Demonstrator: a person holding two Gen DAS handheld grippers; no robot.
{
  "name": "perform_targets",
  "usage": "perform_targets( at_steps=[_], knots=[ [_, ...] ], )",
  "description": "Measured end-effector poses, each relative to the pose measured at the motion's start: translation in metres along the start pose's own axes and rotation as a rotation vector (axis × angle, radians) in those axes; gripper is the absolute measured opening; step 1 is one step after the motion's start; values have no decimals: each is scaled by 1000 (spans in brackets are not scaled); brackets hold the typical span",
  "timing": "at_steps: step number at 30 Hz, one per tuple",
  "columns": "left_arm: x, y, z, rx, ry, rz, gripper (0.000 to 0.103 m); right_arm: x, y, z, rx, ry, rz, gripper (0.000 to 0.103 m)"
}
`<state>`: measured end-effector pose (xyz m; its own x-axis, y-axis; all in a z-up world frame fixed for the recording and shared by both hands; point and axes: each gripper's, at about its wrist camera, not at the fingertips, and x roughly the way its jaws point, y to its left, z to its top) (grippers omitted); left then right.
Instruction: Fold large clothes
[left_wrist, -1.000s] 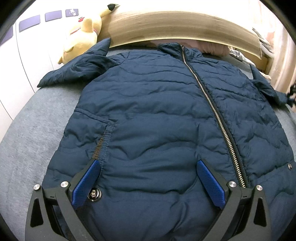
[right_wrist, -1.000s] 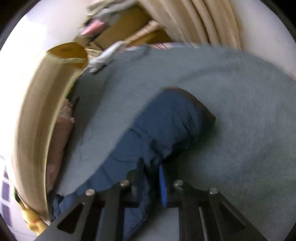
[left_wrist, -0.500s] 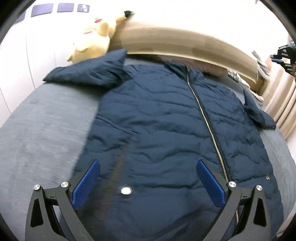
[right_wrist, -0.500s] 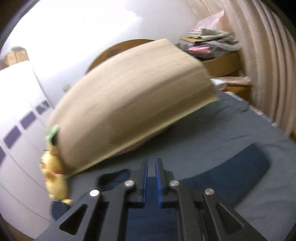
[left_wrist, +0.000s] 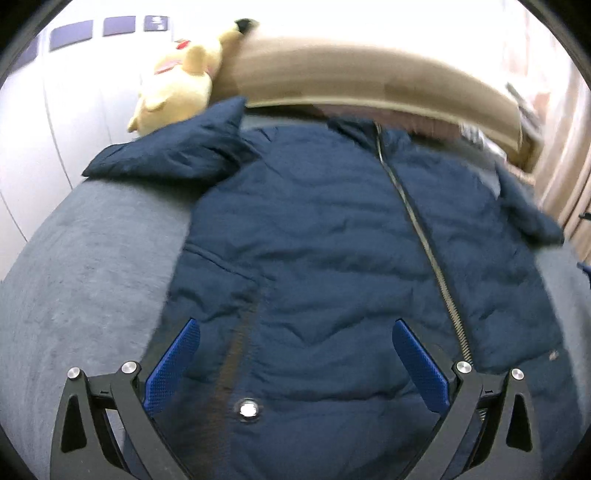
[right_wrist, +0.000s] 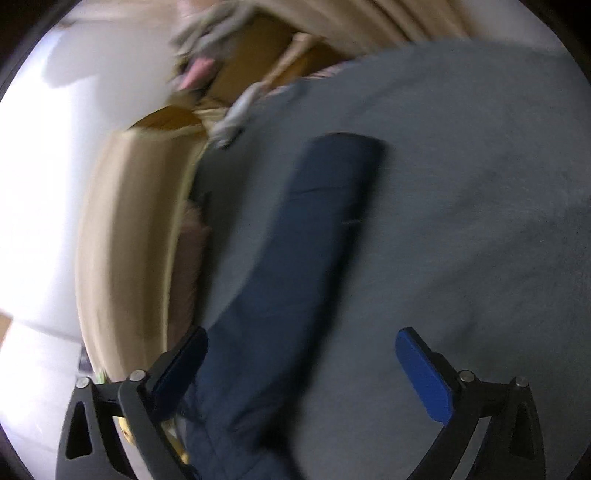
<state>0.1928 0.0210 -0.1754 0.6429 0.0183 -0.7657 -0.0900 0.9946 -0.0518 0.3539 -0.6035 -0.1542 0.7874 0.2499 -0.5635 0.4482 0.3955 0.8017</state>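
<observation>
Left wrist view: the jacket (left_wrist: 332, 258) lies zipped and face up across the bed (left_wrist: 92, 266), collar toward the headboard (left_wrist: 369, 85), one sleeve (left_wrist: 173, 155) spread toward the plush toy (left_wrist: 177, 92) at the bed's far left corner. It looks laid flat ready for folding. The left tool (left_wrist: 295, 365) hangs over the hem, jaws wide apart, gripping nothing.

Right wrist view: blurred. The other sleeve (right_wrist: 314, 229) stretches straight out over the bed toward its right edge. The right tool (right_wrist: 303, 369) has just been opening; its jaws stand wide, the sleeve between them but not pinched.
</observation>
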Motion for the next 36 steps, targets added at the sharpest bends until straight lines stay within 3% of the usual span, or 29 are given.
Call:
perform_targets(
  at_steps=[4, 8, 10, 11, 13, 14, 15, 18, 20, 23, 26, 29, 32, 34, 35, 36],
  knots=[
    [17, -4, -7, 30, 40, 15, 103, 27, -18, 30, 0, -8, 80, 93],
    [22, -3, -11, 24, 35, 5, 103, 57, -7, 50, -5, -26, 83, 92],
    [23, -6, -12, 34, 31, 17, 103, 74, -6, 58, -8, -15, 68, 84],
    [23, -7, -12, 36, 31, 19, 103, 84, 3, 63, -18, -20, 46, 71],
    [25, -6, -12, 33, 33, 14, 103, 89, 10, 66, -50, -16, -18, 29],
    [25, -6, -13, 31, 33, 10, 103, 91, 15, 67, -65, -2, -47, 18],
    [25, -6, -13, 27, 34, 5, 103, 91, 27, 66, -109, -9, -77, 12],
    [26, -4, -12, 22, 34, -2, 103, 71, 90, 49, -321, -73, -94, 9],
    [26, -4, -11, 17, 37, -9, 103, 54, 138, 29, -451, -103, -85, 9],
    [23, 0, -8, 4, 44, -30, 103, 24, 220, -17, -619, -143, -1, 9],
    [12, 9, -5, -31, 37, -62, 103, 0, 301, -97, -814, -136, 112, 9],
    [-5, 24, 0, -69, 3, -70, 103, 1, 344, -178, -927, -73, 178, 9],
    [-23, 47, 7, -128, -39, -68, 103, 30, 354, -251, -997, 20, 148, 15],
    [-33, 65, 12, -175, -62, -63, 103, 64, 347, -306, -1067, 108, 77, 21],
    [-35, 70, 12, -187, -66, -62, 103, 70, 339, -324, -1074, 140, 58, 36],
    [-38, 77, 14, -206, -71, -61, 103, 89, 332, -346, -1086, 208, 35, 87]
  ],
)
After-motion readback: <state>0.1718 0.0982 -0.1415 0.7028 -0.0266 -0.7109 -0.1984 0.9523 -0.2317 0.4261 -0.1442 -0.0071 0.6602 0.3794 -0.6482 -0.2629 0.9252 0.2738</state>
